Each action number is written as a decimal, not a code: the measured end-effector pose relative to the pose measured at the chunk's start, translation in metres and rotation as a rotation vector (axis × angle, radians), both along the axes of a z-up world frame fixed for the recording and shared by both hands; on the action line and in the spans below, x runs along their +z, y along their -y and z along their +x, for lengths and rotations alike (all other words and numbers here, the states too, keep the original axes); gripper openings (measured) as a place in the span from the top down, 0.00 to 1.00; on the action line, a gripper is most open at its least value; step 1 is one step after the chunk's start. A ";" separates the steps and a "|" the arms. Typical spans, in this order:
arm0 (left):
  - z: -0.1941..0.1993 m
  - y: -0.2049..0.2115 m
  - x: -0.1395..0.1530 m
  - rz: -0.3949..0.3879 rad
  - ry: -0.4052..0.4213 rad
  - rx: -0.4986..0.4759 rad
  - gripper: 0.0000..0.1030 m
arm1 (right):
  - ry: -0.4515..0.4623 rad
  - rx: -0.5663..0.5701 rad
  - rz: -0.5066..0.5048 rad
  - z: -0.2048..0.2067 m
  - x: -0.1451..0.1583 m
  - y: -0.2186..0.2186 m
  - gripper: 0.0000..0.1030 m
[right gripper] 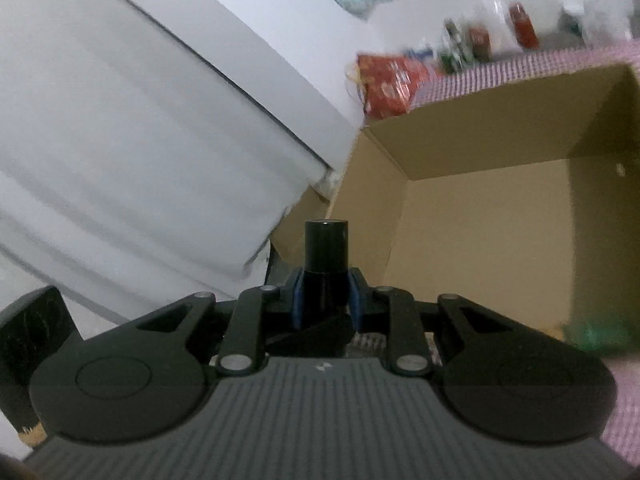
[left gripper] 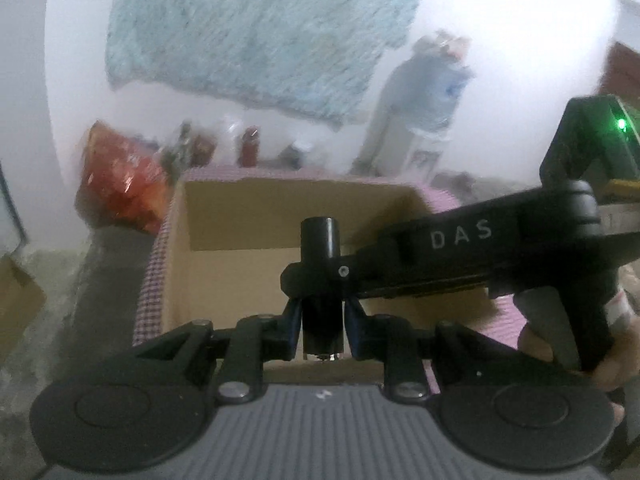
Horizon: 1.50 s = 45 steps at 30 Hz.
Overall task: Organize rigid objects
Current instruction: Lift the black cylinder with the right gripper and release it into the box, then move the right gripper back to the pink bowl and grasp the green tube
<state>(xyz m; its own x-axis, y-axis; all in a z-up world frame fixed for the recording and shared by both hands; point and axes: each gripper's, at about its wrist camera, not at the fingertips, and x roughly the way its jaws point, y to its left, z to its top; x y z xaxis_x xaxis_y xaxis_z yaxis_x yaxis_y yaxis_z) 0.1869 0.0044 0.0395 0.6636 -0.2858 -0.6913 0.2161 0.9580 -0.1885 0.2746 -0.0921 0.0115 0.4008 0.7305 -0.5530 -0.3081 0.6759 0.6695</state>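
Cardboard box (left gripper: pixel 224 268) is sitting open on the checked desk (left gripper: pixel 150 280), filling twelve o'clock in both wrist views. Left gripper (left gripper: pixel 323 322) is clamping its fingers on a black cylinder (left gripper: pixel 320 240); right gripper (right gripper: pixel 325 300) is pinching another black cylinder (right gripper: pixel 326 248). Judging by this, both are in the carrying step; next, each needs positioning over the box before releasing.

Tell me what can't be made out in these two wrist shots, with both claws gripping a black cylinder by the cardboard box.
- Black cylinder, left wrist view: the right claw crosses its middle.
- Lower end of the other black cylinder, right wrist view: hidden behind the claw's linkage.
- Cardboard box floor, left view: near part covered by the left claw.
- Bottles behind the box: motion blur, labels unreadable.
- Green thing, right view: blurred, cannot be identified.
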 end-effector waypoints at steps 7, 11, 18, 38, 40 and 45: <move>0.047 -0.015 -0.037 0.104 -0.101 0.081 0.71 | -0.222 0.022 -0.038 0.088 -0.055 -0.028 0.80; 0.039 -0.028 -0.036 0.073 -0.092 0.111 0.65 | -0.275 0.034 -0.111 0.109 -0.086 -0.050 0.79; 0.015 -0.028 -0.015 0.080 -0.008 0.126 0.55 | -0.202 0.027 -0.189 0.125 -0.075 -0.072 0.37; -0.127 -0.017 0.007 -0.131 0.129 0.072 0.07 | 0.328 -0.235 -0.494 -0.143 0.072 0.090 0.01; -0.138 -0.010 -0.004 -0.124 0.098 0.058 0.07 | 0.343 -0.278 -0.582 -0.168 0.062 0.094 0.01; -0.159 0.007 -0.033 -0.098 0.096 0.018 0.07 | 0.393 -0.324 -0.719 -0.207 0.018 0.097 0.01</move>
